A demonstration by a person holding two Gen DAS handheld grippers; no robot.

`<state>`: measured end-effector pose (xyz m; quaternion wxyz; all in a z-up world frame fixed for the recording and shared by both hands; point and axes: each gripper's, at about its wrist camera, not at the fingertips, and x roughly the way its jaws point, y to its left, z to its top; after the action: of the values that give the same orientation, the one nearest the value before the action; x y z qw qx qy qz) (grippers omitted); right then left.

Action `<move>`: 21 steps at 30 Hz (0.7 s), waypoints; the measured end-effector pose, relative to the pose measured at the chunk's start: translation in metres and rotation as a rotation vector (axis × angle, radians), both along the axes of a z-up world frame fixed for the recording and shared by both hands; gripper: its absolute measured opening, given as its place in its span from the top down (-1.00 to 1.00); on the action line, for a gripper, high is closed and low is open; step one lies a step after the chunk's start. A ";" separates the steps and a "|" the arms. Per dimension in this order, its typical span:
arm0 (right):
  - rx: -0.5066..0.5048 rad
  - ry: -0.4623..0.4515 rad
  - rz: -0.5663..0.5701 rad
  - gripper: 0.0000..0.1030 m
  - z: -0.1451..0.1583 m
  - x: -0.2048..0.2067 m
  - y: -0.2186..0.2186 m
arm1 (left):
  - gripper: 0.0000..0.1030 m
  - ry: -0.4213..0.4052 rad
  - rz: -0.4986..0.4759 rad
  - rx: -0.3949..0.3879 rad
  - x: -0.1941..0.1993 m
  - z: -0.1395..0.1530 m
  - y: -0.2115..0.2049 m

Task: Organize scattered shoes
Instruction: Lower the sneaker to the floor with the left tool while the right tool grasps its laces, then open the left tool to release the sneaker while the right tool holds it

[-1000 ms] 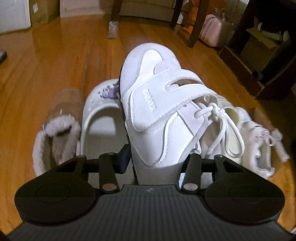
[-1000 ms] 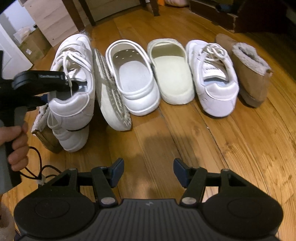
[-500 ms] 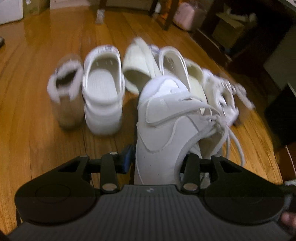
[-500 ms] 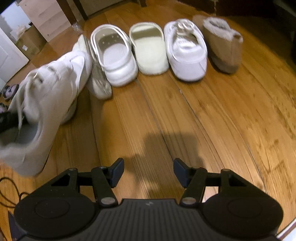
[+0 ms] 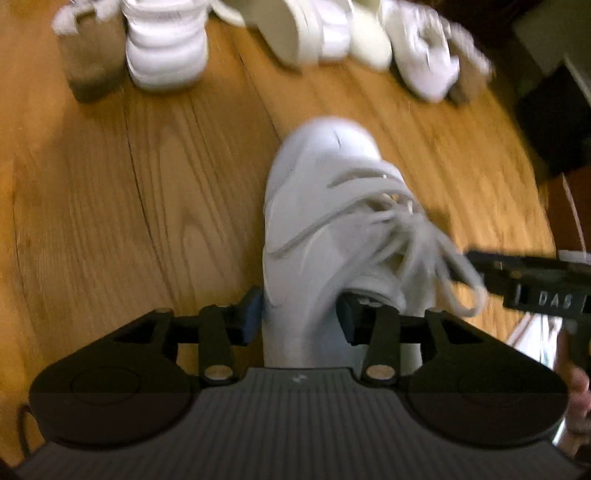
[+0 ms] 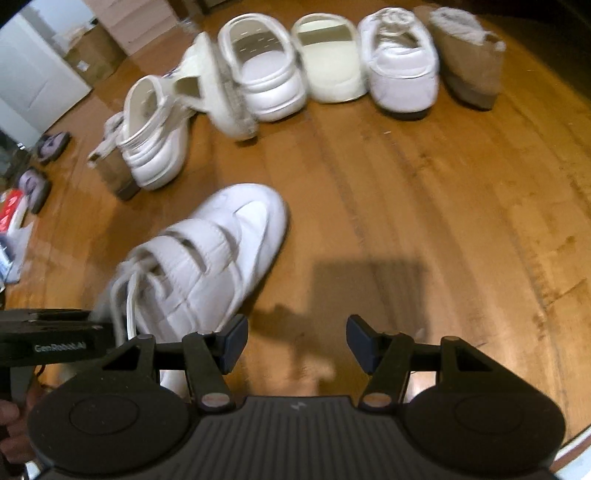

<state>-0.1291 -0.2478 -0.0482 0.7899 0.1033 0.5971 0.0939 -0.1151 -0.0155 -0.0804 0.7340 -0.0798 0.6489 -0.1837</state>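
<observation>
The left gripper (image 5: 301, 321) has its jaws, just widened, around the heel collar of the white sneaker (image 5: 325, 206) on the floor (image 5: 147, 221), apart from the row. It looks light and soft-walled; the heel rim seems the firmest hold. The right gripper (image 6: 297, 339) hangs open, empty.

Warm, yellowish indoor light on my feed, moderate brightness; far corners fall to near black. Left wrist view is motion-blurred throughout: the white sneaker (image 5: 325, 221) smears at its laces, and the far row of shoes (image 5: 258, 33) is soft, edges doubled. Right wrist view is sharper in the middle, blurred toward the left edge. The wooden floor (image 6: 424, 206) carries a soft sheen, no hard glare. A blocky dark shadow (image 6: 365, 291) lies on the boards just beyond my right claw (image 6: 297, 341). Strong fisheye bending curves the floorboards at every edge.
</observation>
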 end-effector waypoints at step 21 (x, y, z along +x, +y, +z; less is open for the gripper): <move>-0.069 -0.069 0.291 0.15 -0.018 0.008 0.075 | -0.37 0.033 -0.009 0.011 -0.012 0.006 0.042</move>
<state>-0.1213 -0.1726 -0.0660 0.7910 -0.0145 0.5813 0.1903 -0.1274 0.0261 -0.0746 0.7227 -0.0759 0.6624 -0.1821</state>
